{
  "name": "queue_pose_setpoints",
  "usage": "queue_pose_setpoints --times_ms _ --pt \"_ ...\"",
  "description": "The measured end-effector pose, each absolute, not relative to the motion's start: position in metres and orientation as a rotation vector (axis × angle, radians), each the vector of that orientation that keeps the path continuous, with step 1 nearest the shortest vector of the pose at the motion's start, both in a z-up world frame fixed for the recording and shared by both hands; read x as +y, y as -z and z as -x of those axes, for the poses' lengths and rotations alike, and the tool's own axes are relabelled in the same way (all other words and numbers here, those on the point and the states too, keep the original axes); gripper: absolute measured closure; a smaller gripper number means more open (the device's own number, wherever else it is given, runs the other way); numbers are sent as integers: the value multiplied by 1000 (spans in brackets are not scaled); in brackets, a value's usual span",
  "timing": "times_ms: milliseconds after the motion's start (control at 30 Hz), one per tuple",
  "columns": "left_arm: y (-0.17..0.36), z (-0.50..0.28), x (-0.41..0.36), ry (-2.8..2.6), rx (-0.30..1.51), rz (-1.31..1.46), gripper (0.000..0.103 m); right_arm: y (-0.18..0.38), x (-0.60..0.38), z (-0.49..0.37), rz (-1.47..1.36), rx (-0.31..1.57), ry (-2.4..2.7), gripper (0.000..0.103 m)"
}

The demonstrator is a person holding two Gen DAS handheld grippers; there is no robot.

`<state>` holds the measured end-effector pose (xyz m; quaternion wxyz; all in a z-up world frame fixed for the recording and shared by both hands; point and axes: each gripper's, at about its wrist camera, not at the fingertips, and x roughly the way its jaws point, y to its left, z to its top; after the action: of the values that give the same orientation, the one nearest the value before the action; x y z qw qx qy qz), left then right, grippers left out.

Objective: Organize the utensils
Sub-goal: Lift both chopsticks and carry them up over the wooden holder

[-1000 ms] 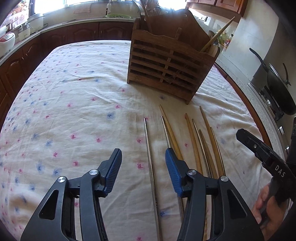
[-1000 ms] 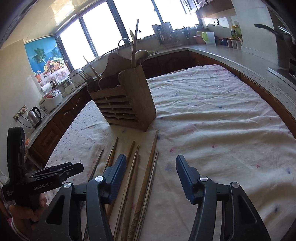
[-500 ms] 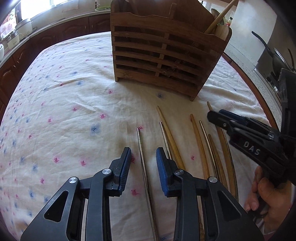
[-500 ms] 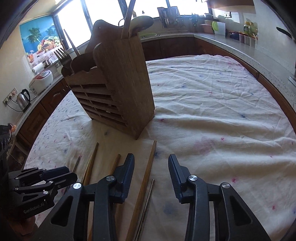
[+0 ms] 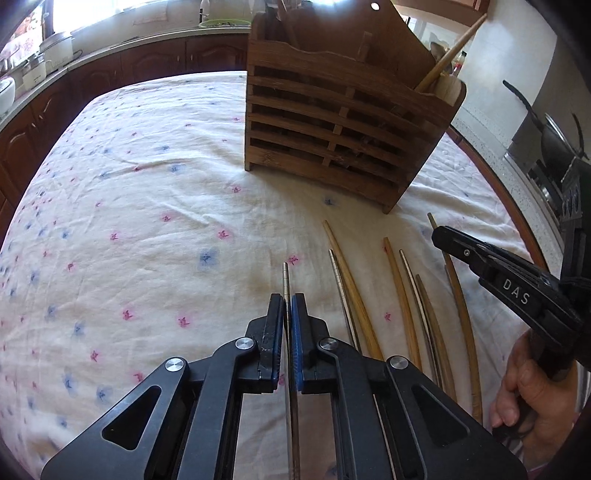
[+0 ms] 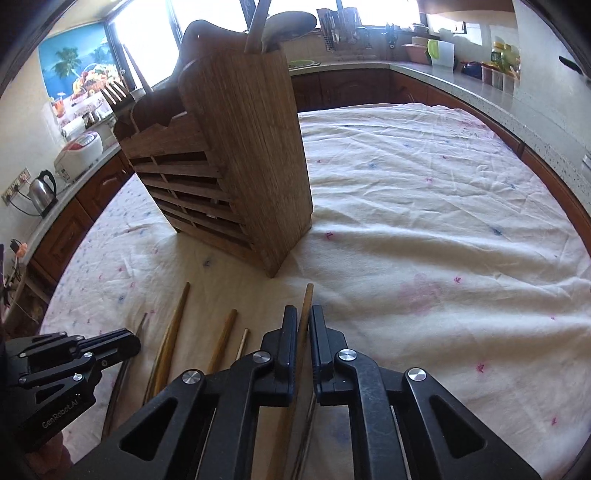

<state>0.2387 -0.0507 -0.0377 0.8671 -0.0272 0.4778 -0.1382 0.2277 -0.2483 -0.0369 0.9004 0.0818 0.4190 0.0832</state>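
Observation:
A slatted wooden utensil holder stands on the flowered tablecloth; it also shows in the right wrist view. Several wooden and metal chopsticks lie in front of it. My left gripper is shut on a metal chopstick at the left of the row. My right gripper is shut on a wooden chopstick at the right of the row. The right gripper also shows in the left wrist view, the left gripper in the right wrist view.
The holder holds a wooden fork and spoons. Kitchen counters with a rice cooker, a kettle and a stove with a pan ring the table.
Both grippers moved forward toward the holder and down onto the chopsticks. Both sets of jaws went from wide open to shut on a chopstick.

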Motion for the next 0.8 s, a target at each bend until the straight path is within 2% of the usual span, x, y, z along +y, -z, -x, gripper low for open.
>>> queue_pose_setpoints --times_ms 333,800 --pt "-26 -200 -2 343 864 212 99 -28 -254 -180 -287 717 -264 98" --pt "-89 -172 13 397 700 270 99 -113 -261 -132 -300 510 -314 98"
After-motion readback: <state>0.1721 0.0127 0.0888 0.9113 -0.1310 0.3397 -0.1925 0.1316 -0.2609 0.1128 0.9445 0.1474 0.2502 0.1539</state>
